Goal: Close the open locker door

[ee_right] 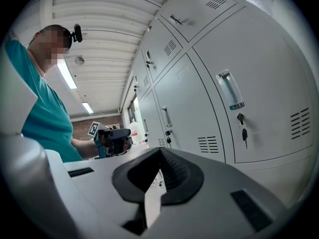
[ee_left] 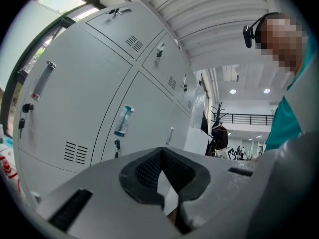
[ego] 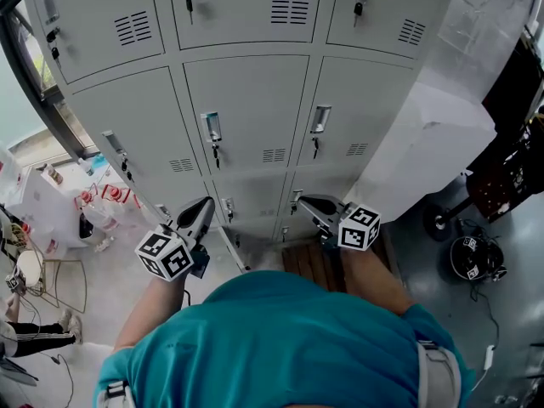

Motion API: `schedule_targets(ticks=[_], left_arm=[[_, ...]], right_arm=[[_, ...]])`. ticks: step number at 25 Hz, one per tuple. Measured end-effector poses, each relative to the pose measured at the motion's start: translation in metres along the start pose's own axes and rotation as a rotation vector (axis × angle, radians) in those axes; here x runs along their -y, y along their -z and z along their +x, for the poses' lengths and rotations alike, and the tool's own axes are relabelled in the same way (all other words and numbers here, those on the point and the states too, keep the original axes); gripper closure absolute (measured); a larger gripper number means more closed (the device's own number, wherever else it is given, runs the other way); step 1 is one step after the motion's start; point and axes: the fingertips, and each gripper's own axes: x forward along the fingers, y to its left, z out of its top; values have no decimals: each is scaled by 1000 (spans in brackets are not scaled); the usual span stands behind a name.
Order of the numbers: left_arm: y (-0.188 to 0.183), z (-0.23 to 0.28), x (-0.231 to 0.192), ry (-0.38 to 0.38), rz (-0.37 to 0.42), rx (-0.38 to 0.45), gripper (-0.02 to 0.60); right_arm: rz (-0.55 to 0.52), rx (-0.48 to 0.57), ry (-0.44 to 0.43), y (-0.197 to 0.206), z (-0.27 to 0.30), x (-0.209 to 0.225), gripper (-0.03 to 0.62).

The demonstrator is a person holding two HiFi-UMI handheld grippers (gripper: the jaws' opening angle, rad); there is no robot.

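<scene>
The head view shows both tongs level before the bottom row of the lockers (ego: 246, 126), the left tongs (ego: 206, 204) apart from the right tongs (ego: 303, 201). A thin pale edge low between them seems to be the open locker door (ego: 234, 249). Only the gripper views show each pair closed and empty. The right gripper view also shows the left tongs.

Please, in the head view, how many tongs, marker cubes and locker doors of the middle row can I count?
Tongs: 2
Marker cubes: 2
Middle-row locker doors: 3
Total: 7
</scene>
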Motion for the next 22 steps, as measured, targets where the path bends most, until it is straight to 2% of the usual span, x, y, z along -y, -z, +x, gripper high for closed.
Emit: schedule_targets(ticks=[5, 12, 18, 22], left_arm=[[-6, -1, -3, -9, -35, 43, 580], [5, 1, 4, -36, -26, 13, 578], [35, 3, 24, -101, -12, -70, 578], [65, 8, 38, -163, 2, -159, 578]], right_arm=[[-7, -4, 1, 0, -1, 1, 592], [11, -24, 4, 14, -9, 10, 592], [39, -38, -49, 42, -20, 19, 592], [5, -76, -116, 79, -22, 26, 592]])
